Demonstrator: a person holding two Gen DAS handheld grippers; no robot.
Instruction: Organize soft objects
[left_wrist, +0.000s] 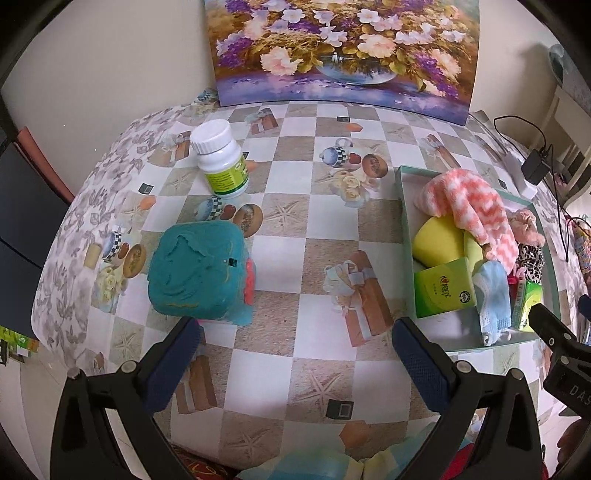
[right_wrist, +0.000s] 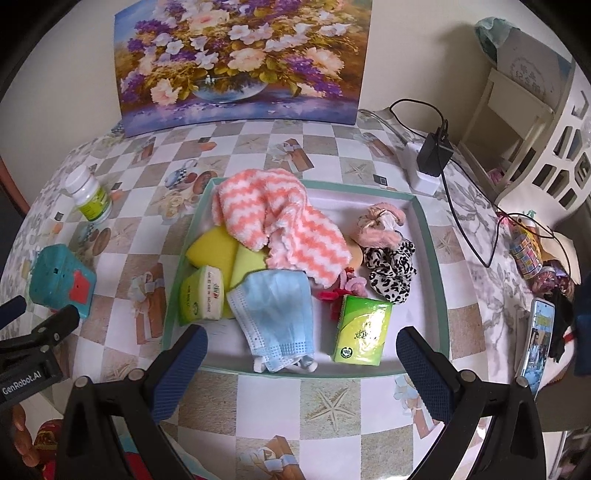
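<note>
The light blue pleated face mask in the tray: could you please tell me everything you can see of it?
The light blue pleated face mask looks like thin disposable non-woven fabric, with horizontal pleats, an embossed dotted border and white ear loops bunched at its near end. It lies crumpled and partly folded in the shallow teal-rimmed tray, near the front rim. Its far edge tucks under the fluffy orange-and-white striped cloth, and its left side overlaps the yellow sponge and a green tissue pack. No gripper touches it.

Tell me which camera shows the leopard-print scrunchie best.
The right wrist view: the leopard-print scrunchie lies whole and unobstructed in the tray, beside the pink scrunchie. The left wrist view catches only a squeezed sliver at the fisheye edge, partly behind the striped towel.
</note>
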